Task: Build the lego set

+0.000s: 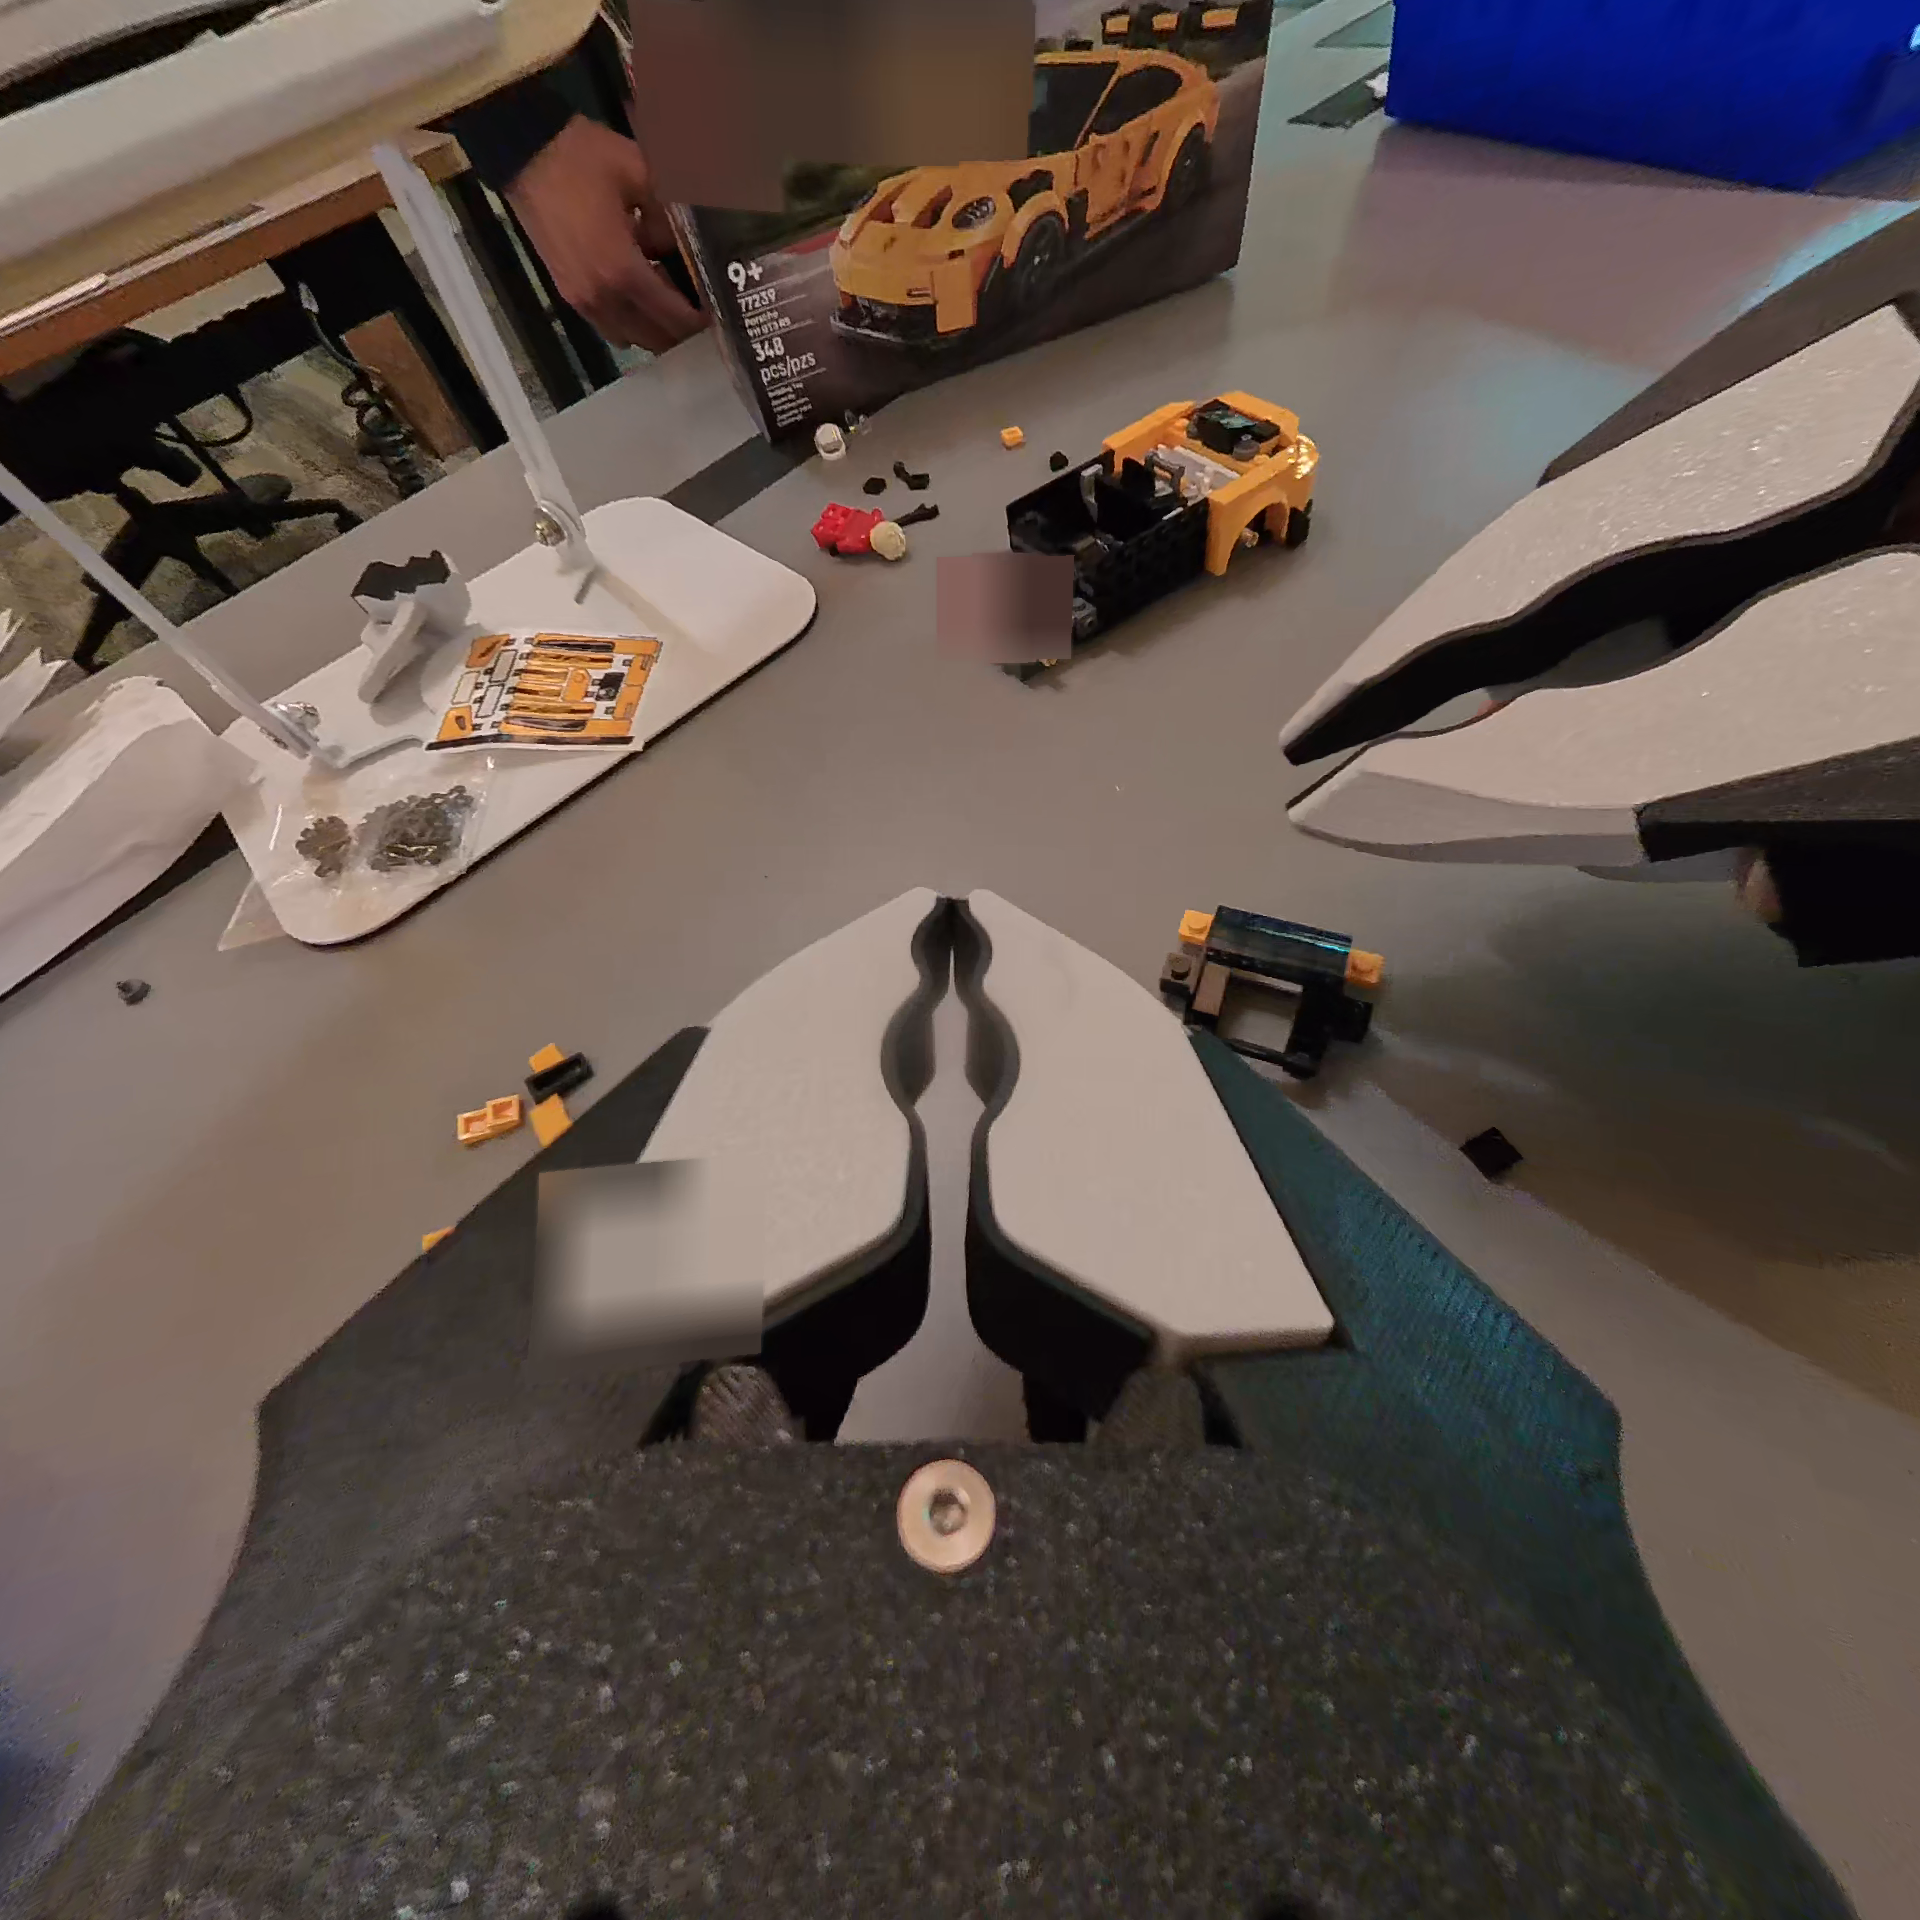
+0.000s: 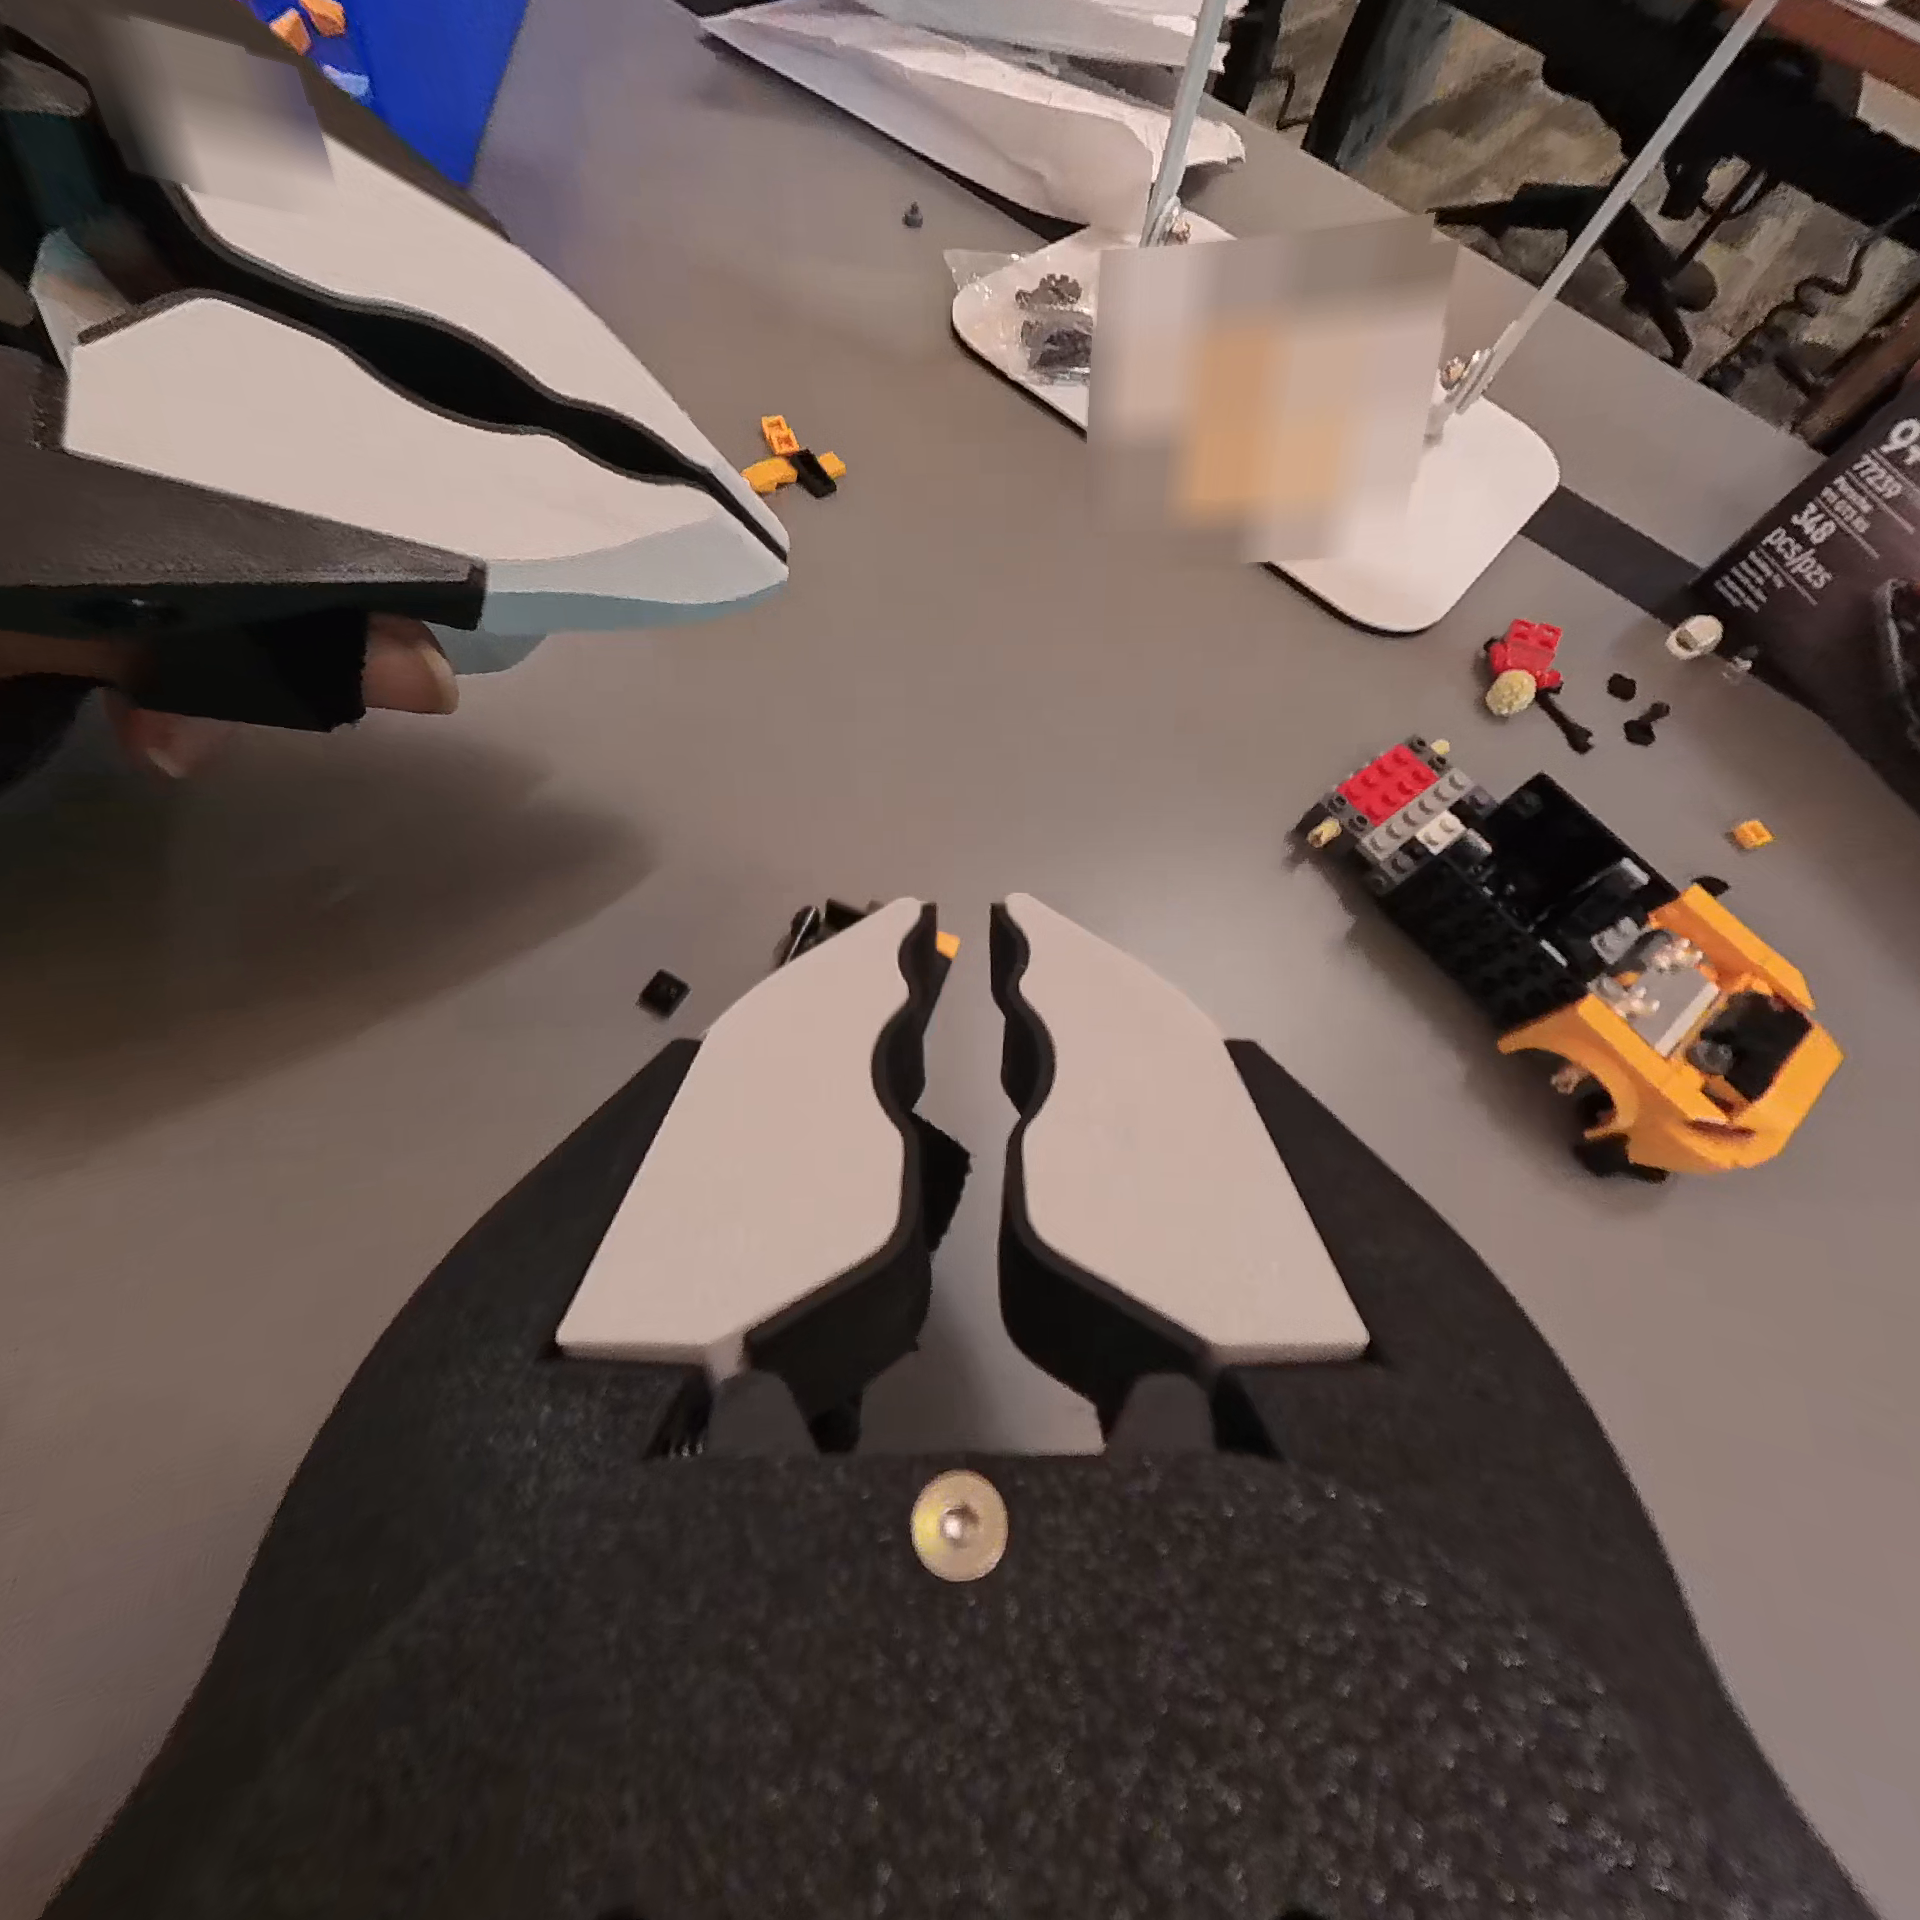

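bench (image 1: 935,790) grey | car build (image 1: 1164,509) yellow-orange rear, black chassis | beside it, minifigure (image 1: 857,530) red | fingers (image 1: 821,1122) pale grey, black-edged | stand base (image 1: 665,592) white

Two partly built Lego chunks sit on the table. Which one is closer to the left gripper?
The small black windshield piece, just right of the left gripper. The larger yellow-and-black car body lies farther off, near the box.

An office-like workroom is showing here: a broad grey table (image 1: 935,790) is sitting beside a wooden desk (image 1: 208,260), with black rolling office chairs (image 1: 135,457) standing on patterned carpet behind it (a white stand base (image 1: 665,592) is resting on the table).
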Tool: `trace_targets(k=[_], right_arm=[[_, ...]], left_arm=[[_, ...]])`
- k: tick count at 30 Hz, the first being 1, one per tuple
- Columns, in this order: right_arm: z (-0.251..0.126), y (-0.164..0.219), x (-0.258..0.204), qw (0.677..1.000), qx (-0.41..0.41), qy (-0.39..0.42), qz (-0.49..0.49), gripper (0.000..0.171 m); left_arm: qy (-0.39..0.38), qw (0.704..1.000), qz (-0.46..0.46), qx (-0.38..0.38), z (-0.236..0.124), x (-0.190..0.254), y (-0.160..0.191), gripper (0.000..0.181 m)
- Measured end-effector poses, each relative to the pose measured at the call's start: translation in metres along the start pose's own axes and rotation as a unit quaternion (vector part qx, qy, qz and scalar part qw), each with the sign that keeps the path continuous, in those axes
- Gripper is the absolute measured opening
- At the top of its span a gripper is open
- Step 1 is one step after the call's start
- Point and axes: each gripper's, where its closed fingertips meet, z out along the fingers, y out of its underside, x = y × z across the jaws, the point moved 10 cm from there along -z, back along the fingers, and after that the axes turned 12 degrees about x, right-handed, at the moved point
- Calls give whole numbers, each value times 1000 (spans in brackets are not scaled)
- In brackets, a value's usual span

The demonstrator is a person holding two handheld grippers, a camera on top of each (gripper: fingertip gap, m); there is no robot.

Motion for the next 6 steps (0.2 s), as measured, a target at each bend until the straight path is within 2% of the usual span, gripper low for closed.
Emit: trace_targets(k=[6], right_arm=[[-24,11,-17,999,-46,3,27,0]], left_arm=[[14,1000,13,-8,-1,7,-1,0]])
